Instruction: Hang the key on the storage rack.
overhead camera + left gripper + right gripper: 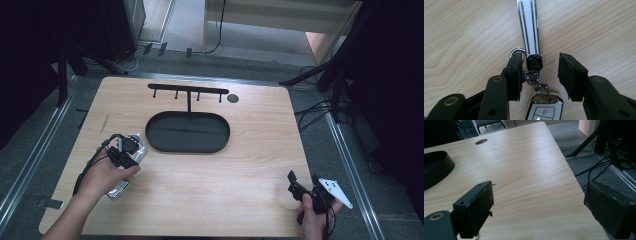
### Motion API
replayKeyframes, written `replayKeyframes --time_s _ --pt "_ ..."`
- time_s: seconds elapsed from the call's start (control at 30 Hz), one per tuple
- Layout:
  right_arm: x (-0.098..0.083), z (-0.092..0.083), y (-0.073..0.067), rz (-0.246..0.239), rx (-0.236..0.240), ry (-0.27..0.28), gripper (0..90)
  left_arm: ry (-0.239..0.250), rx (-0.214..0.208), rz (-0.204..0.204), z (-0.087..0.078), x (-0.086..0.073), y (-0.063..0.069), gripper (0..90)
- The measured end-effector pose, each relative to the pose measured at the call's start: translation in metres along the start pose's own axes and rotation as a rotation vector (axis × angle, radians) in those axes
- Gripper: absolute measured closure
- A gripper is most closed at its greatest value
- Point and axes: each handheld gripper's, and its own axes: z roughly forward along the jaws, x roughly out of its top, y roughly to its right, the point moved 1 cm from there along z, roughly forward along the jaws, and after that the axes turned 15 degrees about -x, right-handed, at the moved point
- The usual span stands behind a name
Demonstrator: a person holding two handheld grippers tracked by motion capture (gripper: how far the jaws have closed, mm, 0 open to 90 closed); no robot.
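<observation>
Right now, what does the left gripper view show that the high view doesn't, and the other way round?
Left gripper view: the car key fob, its chain, and the white striped strap between the left tongs, one pad touching. High view: the black hook stand, its oval tray and the right tongs. Both: the wooden table.

Your left hand-held gripper [540, 75] has matte black jaws with blocky, rough-edged pads [571, 75] and brass-ringed screw holes. A black cable [87, 167] loops from it. Your right hand-held gripper [306, 186] carries a pale three-cornered plate [335, 190]. Your forearms are bare.
</observation>
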Motion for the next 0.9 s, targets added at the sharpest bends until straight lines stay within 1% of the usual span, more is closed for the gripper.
replayKeyframes --time_s 0.17,0.2,0.27,0.3,0.37,0.4,0.47,0.5,0.6,0.63,0.67,0.7,0.73,0.77,0.9 --pt "0.0 0.0 0.0 0.0 0.0 0.0 8.7 -0.012 0.003 0.005 0.005 0.002 0.0 64.0" --pt "0.0 0.0 0.0 0.0 0.0 0.0 8.7 -0.016 -0.005 0.008 0.006 0.002 -0.001 65.9" --pt "0.0 0.0 0.0 0.001 0.001 -0.001 8.7 -0.014 -0.009 0.007 0.006 0.002 -0.001 69.0" --pt "0.0 0.0 0.0 0.002 0.001 -0.002 8.7 0.0 -0.019 0.001 0.006 0.002 -0.001 70.8" --pt "0.0 0.0 0.0 0.002 0.001 -0.003 8.7 0.004 -0.018 -0.001 0.006 0.002 -0.001 71.9" --pt "0.0 0.0 0.0 0.001 0.001 -0.003 8.7 0.005 -0.019 0.0 0.005 0.002 -0.002 74.4" --pt "0.0 0.001 0.0 -0.004 0.002 0.002 8.7 0.01 -0.028 0.004 0.005 0.002 -0.002 74.9" --pt "0.0 0.001 0.0 -0.004 0.002 0.002 8.7 0.01 -0.034 0.003 0.004 0.002 -0.002 74.9" --pt "0.0 0.001 0.0 -0.004 0.002 0.002 8.7 0.005 -0.029 0.009 0.006 0.002 -0.002 74.3" --pt "0.0 0.001 0.0 -0.005 0.002 0.002 8.7 0.001 -0.022 0.015 0.007 0.002 -0.002 72.0" --pt "0.0 0.001 0.0 -0.005 0.002 0.002 8.7 0.001 -0.022 0.015 0.007 0.002 -0.002 67.0" --pt "0.0 0.0 0.0 -0.001 0.002 -0.002 8.7 -0.003 -0.013 0.02 0.008 0.002 -0.001 67.0" --pt "0.0 0.0 0.0 -0.003 0.002 0.0 8.7 -0.002 -0.004 0.021 0.009 0.002 -0.001 62.8" --pt "0.0 0.0 0.0 -0.003 0.002 0.0 8.7 -0.003 -0.003 0.015 0.01 0.003 0.0 62.8" --pt "0.0 0.001 0.0 -0.004 0.003 0.002 8.7 -0.021 0.011 0.017 0.013 0.004 0.0 61.4"
